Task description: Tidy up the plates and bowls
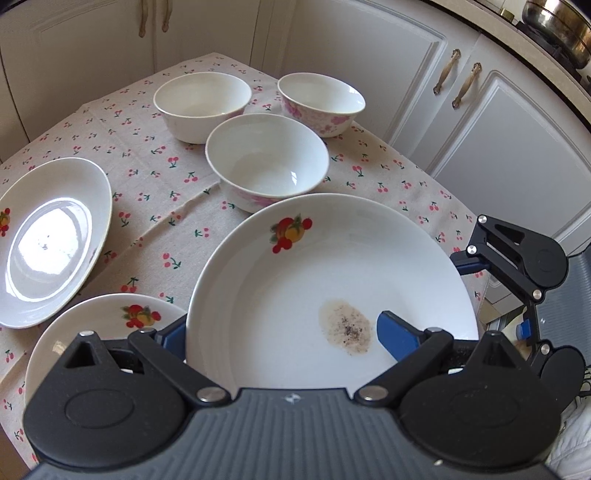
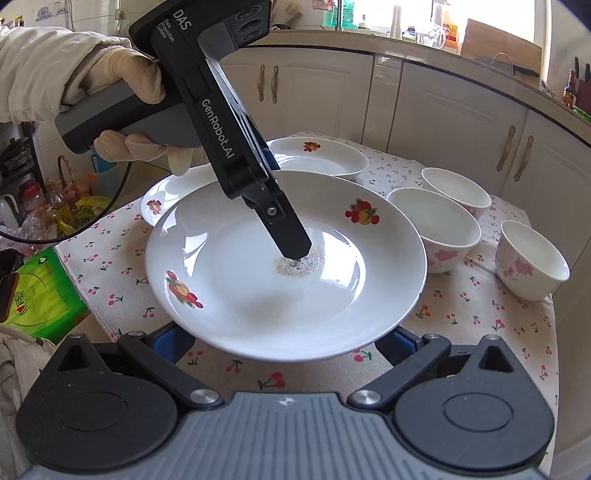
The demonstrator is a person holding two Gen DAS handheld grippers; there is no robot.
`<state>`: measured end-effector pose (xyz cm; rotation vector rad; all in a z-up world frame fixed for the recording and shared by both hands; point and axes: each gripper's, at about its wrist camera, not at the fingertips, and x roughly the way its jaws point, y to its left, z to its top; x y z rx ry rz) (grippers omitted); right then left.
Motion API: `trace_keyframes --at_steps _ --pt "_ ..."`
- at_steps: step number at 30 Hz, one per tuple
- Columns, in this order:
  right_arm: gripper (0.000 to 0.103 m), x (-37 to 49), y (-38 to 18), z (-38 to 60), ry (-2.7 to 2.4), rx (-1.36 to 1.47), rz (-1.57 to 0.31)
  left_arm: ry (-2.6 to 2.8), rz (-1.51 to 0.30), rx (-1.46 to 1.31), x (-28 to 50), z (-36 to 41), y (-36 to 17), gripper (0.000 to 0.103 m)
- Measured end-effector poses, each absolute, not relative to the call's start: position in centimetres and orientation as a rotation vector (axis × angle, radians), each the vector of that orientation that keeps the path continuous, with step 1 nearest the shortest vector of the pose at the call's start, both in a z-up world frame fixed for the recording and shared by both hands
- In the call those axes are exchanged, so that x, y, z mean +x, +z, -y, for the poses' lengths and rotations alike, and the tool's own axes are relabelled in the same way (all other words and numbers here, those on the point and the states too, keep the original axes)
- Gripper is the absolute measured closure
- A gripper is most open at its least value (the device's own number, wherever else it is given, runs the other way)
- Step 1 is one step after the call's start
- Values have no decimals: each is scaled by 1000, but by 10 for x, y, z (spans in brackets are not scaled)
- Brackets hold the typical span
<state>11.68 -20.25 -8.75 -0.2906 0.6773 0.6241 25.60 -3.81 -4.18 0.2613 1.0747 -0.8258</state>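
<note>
Above the cherry cloth (image 2: 461, 314) the dirty plate (image 2: 258, 302) is pinched by the left gripper (image 1: 286, 332), one finger inside and one under, maybe so it can go on another plate (image 1: 55, 236), while the right gripper (image 2: 286, 343) sits wide open under its edge, gripping nothing.

Plate (image 2: 258, 295): glazed white ceramic, glossy, printed fruit motifs; a dull, gritty speckled patch (image 1: 345, 326) at its centre.
Bowls (image 1: 267, 162): smooth glazed white ceramic, some with pink flower prints.
Tablecloth (image 1: 166, 206): matt woven cloth, beige, cherry print, creased.
Left gripper (image 1: 284, 332): matt black plastic arms, bright metal rivets, blue pads, ribbed grey body.
Cupboard doors (image 1: 498, 122): smooth cream panels, satin finish, brass-look metal handles.
Glove (image 2: 125, 70): soft, pale cloth.
Pot (image 1: 557, 26): shiny metal.
</note>
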Motion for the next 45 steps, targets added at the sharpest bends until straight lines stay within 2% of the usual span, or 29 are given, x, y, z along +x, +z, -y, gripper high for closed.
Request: trace_keyframes --at_steps 19,45 --pt "0 153 -85 138 741 -351 -709 -714 -1056 145 268 -45 -50 5" --pt "0 179 -88 109 773 -400 -732 -681 -1085 75 286 -76 -73 5"
